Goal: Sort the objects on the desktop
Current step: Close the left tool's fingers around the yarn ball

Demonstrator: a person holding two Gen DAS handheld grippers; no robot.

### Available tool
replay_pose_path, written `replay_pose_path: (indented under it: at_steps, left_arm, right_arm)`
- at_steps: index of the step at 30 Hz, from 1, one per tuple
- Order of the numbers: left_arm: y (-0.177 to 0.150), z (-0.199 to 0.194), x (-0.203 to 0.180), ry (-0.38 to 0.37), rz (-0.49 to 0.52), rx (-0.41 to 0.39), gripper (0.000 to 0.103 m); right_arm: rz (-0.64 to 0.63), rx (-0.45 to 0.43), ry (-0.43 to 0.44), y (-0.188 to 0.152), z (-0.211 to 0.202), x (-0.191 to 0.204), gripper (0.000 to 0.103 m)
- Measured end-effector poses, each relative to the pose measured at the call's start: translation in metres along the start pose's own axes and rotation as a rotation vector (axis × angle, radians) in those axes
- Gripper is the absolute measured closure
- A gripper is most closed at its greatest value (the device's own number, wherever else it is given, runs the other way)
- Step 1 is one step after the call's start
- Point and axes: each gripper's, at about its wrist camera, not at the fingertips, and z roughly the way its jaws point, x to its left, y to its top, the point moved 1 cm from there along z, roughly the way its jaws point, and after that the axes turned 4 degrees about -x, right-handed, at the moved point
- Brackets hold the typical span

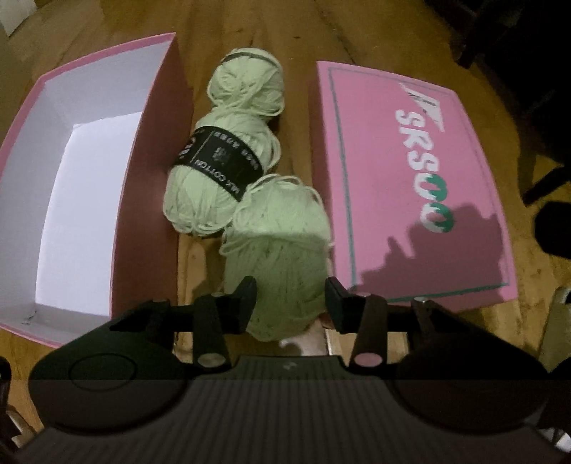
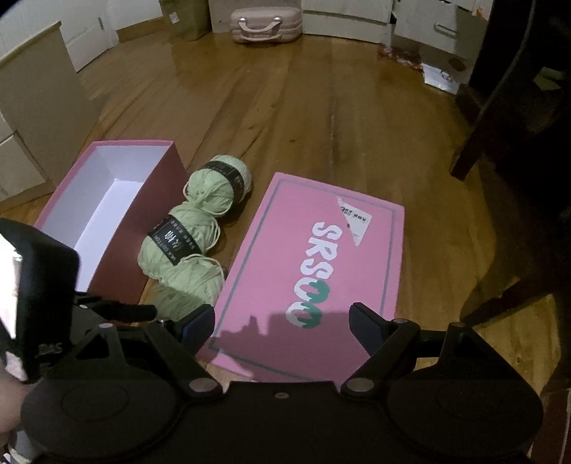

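Observation:
Three pale green yarn skeins lie in a row on the wooden floor between an open pink box point(image 1: 150, 150) and its flat pink lid point(image 1: 410, 178). My left gripper point(image 1: 291, 303) is open, its fingers on either side of the nearest skein point(image 1: 282, 242), close to or touching it. The middle skein point(image 1: 217, 167) has a black label; the far skein point(image 1: 249, 85) lies behind it. My right gripper point(image 2: 282, 324) is open and empty, held over the near end of the lid point(image 2: 321, 271). The box point(image 2: 117, 200), the skeins point(image 2: 178, 246) and the left gripper's body point(image 2: 39, 296) show in the right wrist view.
The box's white inside point(image 1: 82, 196) holds nothing. A dark chair's legs point(image 2: 499, 142) stand at the right. A pink suitcase point(image 2: 266, 23) sits far back by white cabinets. A beige cabinet point(image 2: 39, 117) stands at the left.

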Motion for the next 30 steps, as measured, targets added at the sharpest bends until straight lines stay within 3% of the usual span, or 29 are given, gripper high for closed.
replay_pose_path:
  at_steps: [3, 7, 11, 16, 23, 30]
  left_arm:
    - [0.003, 0.008, 0.002, 0.011, -0.009, -0.013, 0.061]
    - [0.001, 0.014, 0.003, 0.028, -0.002, -0.022, 0.051]
    - [0.000, 0.021, 0.005, 0.030, 0.016, -0.022, 0.051]
    - [0.001, 0.022, -0.002, 0.043, 0.094, -0.028, 0.069]
    - [-0.002, 0.014, 0.002, 0.040, 0.141, -0.056, 0.072]
    - [0.002, 0.010, 0.001, 0.012, 0.143, -0.074, 0.083]
  right_arm:
    - [-0.020, 0.002, 0.001, -0.002, 0.002, 0.002, 0.017]
    - [-0.018, 0.004, 0.010, -0.005, 0.009, 0.002, 0.017]
    - [0.020, 0.038, 0.014, -0.008, 0.021, -0.002, 0.017]
    - [0.013, 0.065, 0.000, -0.013, 0.027, 0.001, 0.017]
    - [0.013, 0.071, -0.024, -0.012, 0.027, 0.001, 0.017]
    - [0.014, 0.076, -0.026, -0.012, 0.028, 0.002, 0.017]
